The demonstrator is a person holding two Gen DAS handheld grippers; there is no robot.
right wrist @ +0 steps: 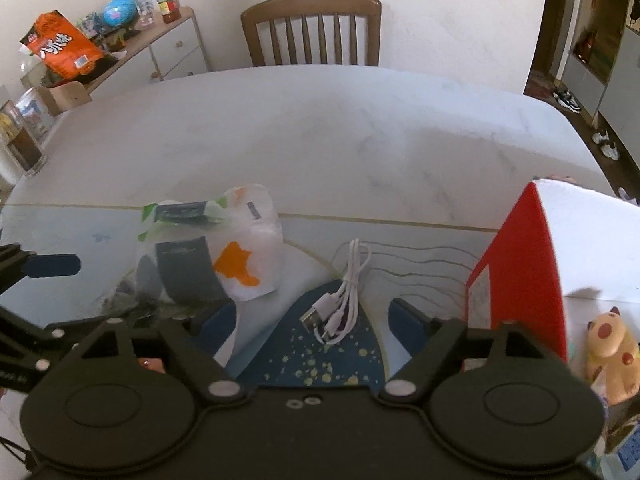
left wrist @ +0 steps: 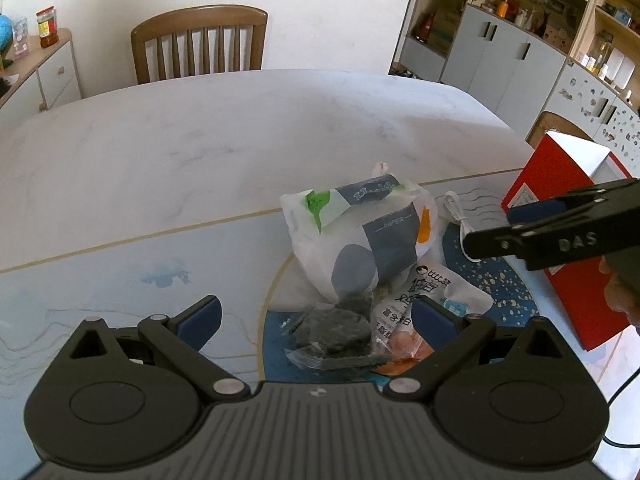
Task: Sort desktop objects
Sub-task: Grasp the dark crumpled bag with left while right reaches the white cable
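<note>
While right tongs (right wrist: pixel 312 320) gape, white cable (right wrist: pixel 340 300) between them, untouched.

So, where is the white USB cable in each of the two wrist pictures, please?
Left wrist view: the white USB cable lies right of centre, partly hidden behind the right gripper, between the white plastic bag and the red box.
Right wrist view: the cable lies bundled at centre, between the open fingers of that gripper.
Shared landmark: the red box, to the right of the cable in both.
</note>
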